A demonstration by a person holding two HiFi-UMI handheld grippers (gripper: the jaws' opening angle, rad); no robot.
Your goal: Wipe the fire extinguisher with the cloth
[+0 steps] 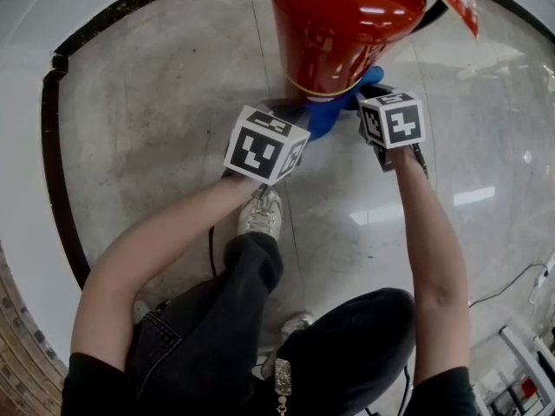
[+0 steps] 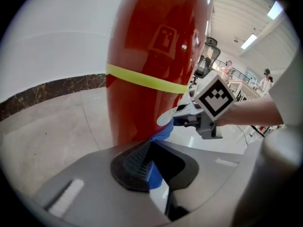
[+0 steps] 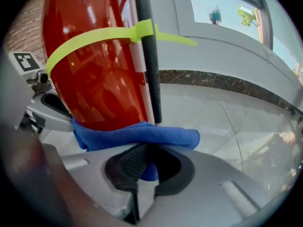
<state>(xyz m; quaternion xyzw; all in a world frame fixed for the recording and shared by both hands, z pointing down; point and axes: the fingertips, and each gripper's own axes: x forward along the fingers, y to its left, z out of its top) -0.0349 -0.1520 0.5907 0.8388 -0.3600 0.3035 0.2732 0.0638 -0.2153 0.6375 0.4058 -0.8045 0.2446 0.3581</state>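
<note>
- Both my left gripper point(image 2: 150, 156) and right gripper point(image 3: 147, 159) have fingers point(image 2: 134, 163) pinching the blue cloth point(image 3: 137, 134).
- It hugs the low part of the red fire extinguisher point(image 1: 342, 29), near the floor's point(image 1: 156, 102) wall edge.
- I think I'm mid-wipe; next, pull tight and slide it.

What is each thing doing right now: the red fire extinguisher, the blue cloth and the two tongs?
fire extinguisher: upright, with the cloth against its lower part.
blue cloth: bunched, pinched at both ends, wrapped along the extinguisher's base.
left tongs: shut on the cloth.
right tongs: shut on the cloth.
yellow tie: fastened tight round the extinguisher and hose.
black hose: strapped along the extinguisher's side.
</note>
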